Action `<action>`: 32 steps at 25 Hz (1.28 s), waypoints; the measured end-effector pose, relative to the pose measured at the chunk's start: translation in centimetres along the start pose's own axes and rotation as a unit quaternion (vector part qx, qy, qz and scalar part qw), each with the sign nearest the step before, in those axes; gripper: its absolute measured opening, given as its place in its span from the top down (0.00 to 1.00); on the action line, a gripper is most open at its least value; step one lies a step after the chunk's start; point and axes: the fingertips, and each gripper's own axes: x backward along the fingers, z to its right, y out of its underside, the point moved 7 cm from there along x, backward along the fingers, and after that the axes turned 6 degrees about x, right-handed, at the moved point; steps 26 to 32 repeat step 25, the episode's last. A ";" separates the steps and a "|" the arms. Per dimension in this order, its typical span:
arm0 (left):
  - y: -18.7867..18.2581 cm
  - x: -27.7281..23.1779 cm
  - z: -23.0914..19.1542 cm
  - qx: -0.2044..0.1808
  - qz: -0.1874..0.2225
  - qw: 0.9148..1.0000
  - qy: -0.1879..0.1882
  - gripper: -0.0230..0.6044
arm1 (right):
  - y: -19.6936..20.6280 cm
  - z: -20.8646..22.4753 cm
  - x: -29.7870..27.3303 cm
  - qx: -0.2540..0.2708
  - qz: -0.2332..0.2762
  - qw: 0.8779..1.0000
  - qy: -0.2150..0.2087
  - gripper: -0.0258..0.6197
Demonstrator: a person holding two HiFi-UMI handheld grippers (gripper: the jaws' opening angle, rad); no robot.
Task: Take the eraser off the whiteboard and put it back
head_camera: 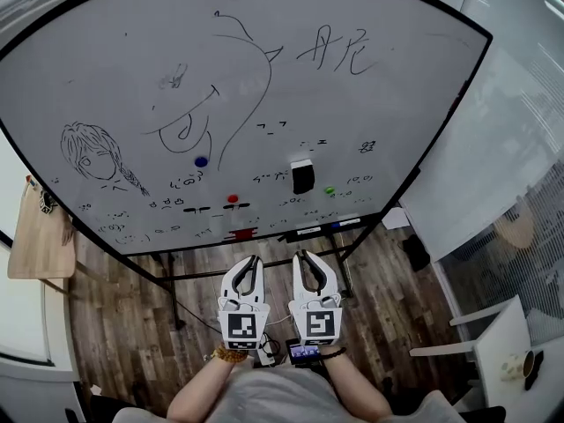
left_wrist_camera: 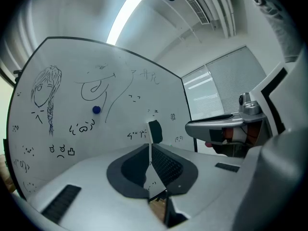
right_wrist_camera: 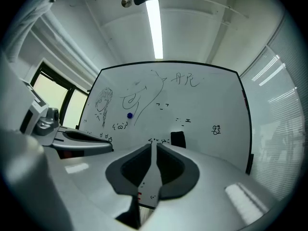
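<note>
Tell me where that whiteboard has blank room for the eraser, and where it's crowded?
Bare patches on the whiteboard: the top left corner above the girl sketch, and the right part between the large characters and the eraser. Crowded: the bottom strip, with doodles, the blue magnet, red magnet and green magnet.

What stands around me in this room

In the head view I see three round magnets: a blue magnet [head_camera: 201, 160] highest and most to the left, a red magnet [head_camera: 233, 198] lower, and a green magnet [head_camera: 330, 190] well apart to the right. The floor [head_camera: 123, 307] is of dark wooden planks. At the left edge stands a light wooden table [head_camera: 33, 241]. At the lower right is a white tabletop [head_camera: 502, 342] with a cup [head_camera: 529, 362] near its corner. Close below me is a small device [head_camera: 304, 353] with a lit screen; what it rests on I cannot tell. Overhead a long ceiling lamp [right_wrist_camera: 155, 28] is lit, and window blinds [left_wrist_camera: 226, 88] hang at the right side.
</note>
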 end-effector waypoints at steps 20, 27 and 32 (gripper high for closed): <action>0.2 1.6 5.1 -0.003 0.001 1.000 0.030 0.95 | 0.1 1.2 5.1 0.005 -0.009 1.000 0.008 0.94; 0.2 1.2 5.2 -0.003 0.001 0.999 0.037 0.95 | 0.2 1.4 4.9 0.005 -0.011 1.000 0.013 0.94; 0.2 1.2 5.2 -0.003 0.001 0.999 0.037 0.95 | 0.2 1.4 4.9 0.005 -0.011 1.000 0.013 0.94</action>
